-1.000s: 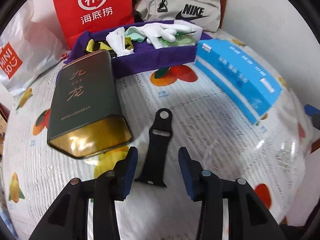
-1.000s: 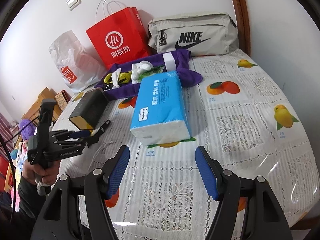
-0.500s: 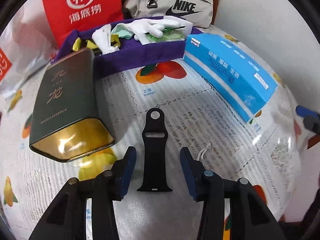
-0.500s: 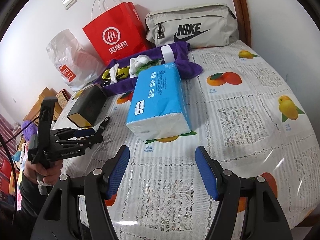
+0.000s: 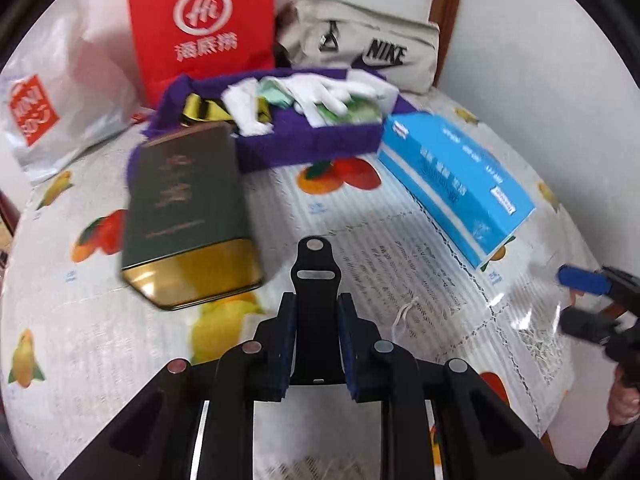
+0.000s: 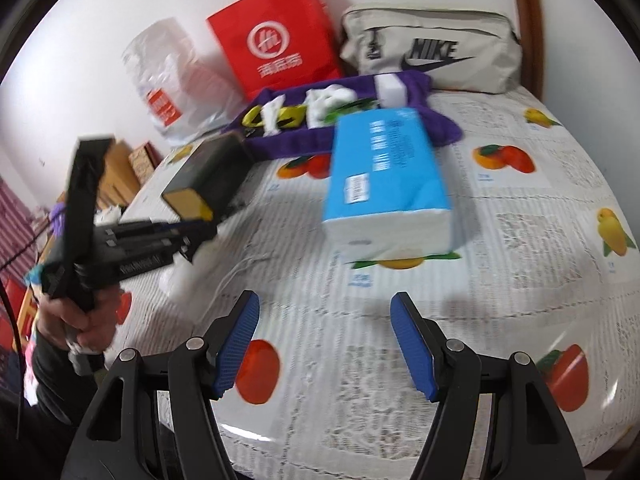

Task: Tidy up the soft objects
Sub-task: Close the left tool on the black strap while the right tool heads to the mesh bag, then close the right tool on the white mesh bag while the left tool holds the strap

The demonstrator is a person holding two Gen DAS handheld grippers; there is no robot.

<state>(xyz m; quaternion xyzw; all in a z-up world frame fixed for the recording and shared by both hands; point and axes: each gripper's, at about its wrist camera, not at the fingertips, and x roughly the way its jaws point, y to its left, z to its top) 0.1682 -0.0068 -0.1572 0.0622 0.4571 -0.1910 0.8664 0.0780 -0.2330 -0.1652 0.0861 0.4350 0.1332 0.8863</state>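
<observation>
Left wrist view: left hand-held gripper (image 5: 316, 334), angled down, clamps black strap (image 5: 316, 304).

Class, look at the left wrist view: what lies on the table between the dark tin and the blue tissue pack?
The black strap, gripped in the left gripper, over bare tablecloth; the left wrist view shows it.

The watch strap (image 5: 316, 280) looks like matt black rubber, smooth. The tin (image 5: 188, 216) is metal — dark green satin sides, a glossy gold end. The tissue pack (image 5: 456, 180) wears thin, shiny blue plastic film. The tray (image 5: 312, 146) is fuzzy purple cloth, holding white cloth gloves (image 5: 324, 92). The tablecloth (image 5: 400, 264) is glossy clear plastic over lace print. The red bag (image 5: 204, 28) is matt paper; the pouch (image 5: 360, 56) — beige woven fabric.
</observation>
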